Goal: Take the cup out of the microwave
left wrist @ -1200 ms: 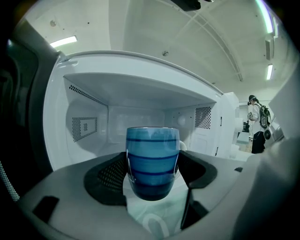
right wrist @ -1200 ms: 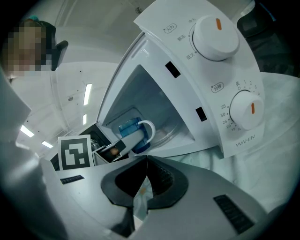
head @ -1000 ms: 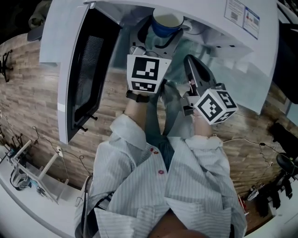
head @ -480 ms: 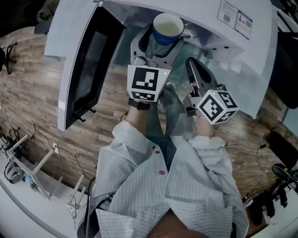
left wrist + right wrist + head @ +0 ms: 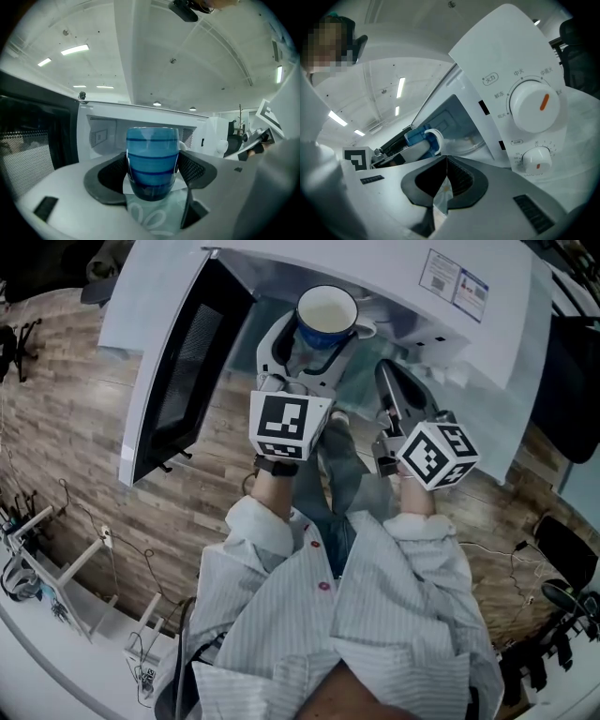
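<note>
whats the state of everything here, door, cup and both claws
microwave door: swung wide open
cup: upright, gripped by its sides
left claw: shut on the cup
right claw: shut, nothing in it

Office or lab: ceiling strip lights (image 5: 75, 48), wood floor (image 5: 84, 427), white worktop (image 5: 47, 662).

The microwave door (image 5: 178, 381) stands swung wide at the left, leaving the cavity (image 5: 105, 136) mouth open. The cup (image 5: 326, 315), gripped in the left claw (image 5: 314, 345), blocks its front; the control panel (image 5: 525, 93) walls the right.
</note>
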`<state>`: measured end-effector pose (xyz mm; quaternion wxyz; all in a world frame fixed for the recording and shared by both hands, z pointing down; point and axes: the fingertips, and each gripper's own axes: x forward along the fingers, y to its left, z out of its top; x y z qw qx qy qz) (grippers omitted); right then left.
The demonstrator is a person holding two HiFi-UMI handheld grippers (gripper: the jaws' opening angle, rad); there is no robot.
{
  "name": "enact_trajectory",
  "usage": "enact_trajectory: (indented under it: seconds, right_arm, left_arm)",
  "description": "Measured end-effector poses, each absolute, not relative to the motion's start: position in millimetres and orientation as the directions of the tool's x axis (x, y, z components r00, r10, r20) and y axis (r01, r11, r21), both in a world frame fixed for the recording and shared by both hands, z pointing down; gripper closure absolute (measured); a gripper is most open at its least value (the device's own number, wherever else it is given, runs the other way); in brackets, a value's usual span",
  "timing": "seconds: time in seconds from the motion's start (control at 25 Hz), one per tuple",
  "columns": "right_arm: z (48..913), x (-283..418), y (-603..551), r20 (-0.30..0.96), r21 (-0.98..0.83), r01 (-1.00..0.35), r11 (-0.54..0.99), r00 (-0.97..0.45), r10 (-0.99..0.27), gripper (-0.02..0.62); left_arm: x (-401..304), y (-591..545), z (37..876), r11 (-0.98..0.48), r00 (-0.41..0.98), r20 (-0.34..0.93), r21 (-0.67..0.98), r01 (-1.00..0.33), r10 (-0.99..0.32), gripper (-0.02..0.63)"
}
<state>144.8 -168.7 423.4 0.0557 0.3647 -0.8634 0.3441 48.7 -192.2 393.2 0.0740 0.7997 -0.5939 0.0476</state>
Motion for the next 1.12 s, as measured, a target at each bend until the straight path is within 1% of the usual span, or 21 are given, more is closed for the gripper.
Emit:
enact_trajectory:
  seconds: [0.24, 0.44, 0.68, 0.88, 1.12]
  right_arm:
    - [401, 145, -169, 0.325, -0.541, -0.655, 0.528, -0.741, -0.588, 0.561]
    - [379, 147, -172, 0.296, -0.526, -0.648, 0.551, -0.747, -0.596, 0.561]
    - [358, 151, -174, 0.263, -0.512, -0.645, 0.568, -0.747, -0.611, 0.561]
    - [342, 151, -173, 0.242, -0.500, -0.635, 0.589, -0.755, -0.609, 0.561]
    - [323, 149, -175, 0.219, -0.481, -0.624, 0.616, -0.766, -0.605, 0.561]
  left_arm:
    - [42, -180, 380, -0.238, 0.254, 0.153, 0.117, -0.964, -0.955, 0.249]
    - [41, -176, 367, -0.235, 0.258, 0.135, 0.162, -0.958, -0.957, 0.249]
    - [44, -177, 341, -0.247, 0.265, 0.099, 0.164, -0.955, -0.959, 0.249]
    - [44, -178, 316, -0.244, 0.262, 0.062, 0.209, -0.947, -0.963, 0.249]
    - [45, -177, 292, -0.263, 0.279, 0.040, 0.223, -0.939, -0.960, 0.249]
